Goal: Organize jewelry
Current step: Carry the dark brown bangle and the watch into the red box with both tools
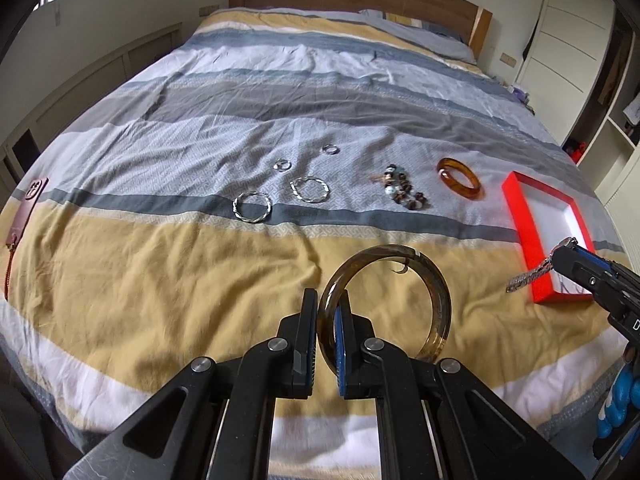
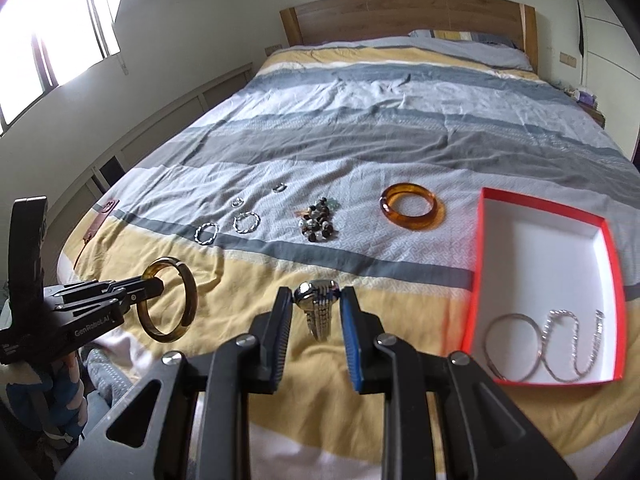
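Note:
My left gripper (image 1: 326,300) is shut on a dark olive bangle (image 1: 432,280), held upright above the bed; it also shows in the right wrist view (image 2: 188,300). My right gripper (image 2: 316,300) is shut on a silver watch (image 2: 318,308) whose band hangs down; it shows in the left wrist view (image 1: 528,276) next to the red box (image 1: 516,208). The red box (image 2: 476,272) holds a thin bangle (image 2: 500,332) and a silver chain (image 2: 572,344). On the bed lie an amber bangle (image 2: 412,208), a bead bracelet (image 2: 318,226), two twisted silver hoops (image 2: 246,222) and two small rings (image 2: 238,201).
The striped duvet (image 2: 360,140) covers the whole bed, with a wooden headboard (image 2: 400,16) at the far end. A brown pouch (image 1: 24,208) lies at the bed's left edge. A wardrobe (image 1: 568,20) stands on the right.

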`<state>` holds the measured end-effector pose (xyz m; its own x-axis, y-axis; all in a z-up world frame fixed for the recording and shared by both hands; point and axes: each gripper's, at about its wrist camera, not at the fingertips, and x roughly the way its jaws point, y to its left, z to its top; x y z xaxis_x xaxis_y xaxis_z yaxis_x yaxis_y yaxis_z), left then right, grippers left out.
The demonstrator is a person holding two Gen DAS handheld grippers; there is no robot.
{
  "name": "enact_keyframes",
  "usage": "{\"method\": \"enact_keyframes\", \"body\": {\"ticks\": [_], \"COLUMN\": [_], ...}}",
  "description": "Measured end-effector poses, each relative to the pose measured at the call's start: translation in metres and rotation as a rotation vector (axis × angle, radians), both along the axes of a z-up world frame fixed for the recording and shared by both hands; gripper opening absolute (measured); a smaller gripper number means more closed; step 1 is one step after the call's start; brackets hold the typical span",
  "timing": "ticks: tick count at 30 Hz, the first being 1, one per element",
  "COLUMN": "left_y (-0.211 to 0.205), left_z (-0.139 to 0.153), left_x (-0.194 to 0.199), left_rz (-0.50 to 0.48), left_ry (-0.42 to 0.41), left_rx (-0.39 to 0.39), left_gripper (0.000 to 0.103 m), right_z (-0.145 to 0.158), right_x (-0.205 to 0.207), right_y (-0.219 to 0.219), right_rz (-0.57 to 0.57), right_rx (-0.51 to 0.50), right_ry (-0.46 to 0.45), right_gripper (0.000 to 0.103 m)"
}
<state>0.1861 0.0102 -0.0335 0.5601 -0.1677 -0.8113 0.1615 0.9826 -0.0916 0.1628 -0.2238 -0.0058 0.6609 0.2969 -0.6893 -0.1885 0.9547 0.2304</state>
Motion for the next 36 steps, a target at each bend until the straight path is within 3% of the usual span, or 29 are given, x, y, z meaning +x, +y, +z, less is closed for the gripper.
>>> {"method": "enact_keyframes", "body": {"ticks": [13,28,36], "left_y": [-0.041,-0.157,-0.220], "left_z": [0.021,0.037,0.030], "left_x": [-0.033,-0.039,-0.027], "left_rz": [-0.070,-0.255,-0.341], "left_ry": [-0.033,-0.047,-0.032], "left_rx": [-0.012,-0.005,0.018], "left_gripper": [0.008,0.008,0.008], "right_z": [0.018,0.013,0.003], "right_x": [-0.048,-0.087,-0.084], "right_y": [-0.051,-0.147,-0.193], "right_rz": [-0.087,-0.243,-0.301], "right_rx": [0.011,0.016,0.012], "right_ry": [-0.057,-0.051,-0.030], "right_gripper": [0.023,0.023,0.023]}}
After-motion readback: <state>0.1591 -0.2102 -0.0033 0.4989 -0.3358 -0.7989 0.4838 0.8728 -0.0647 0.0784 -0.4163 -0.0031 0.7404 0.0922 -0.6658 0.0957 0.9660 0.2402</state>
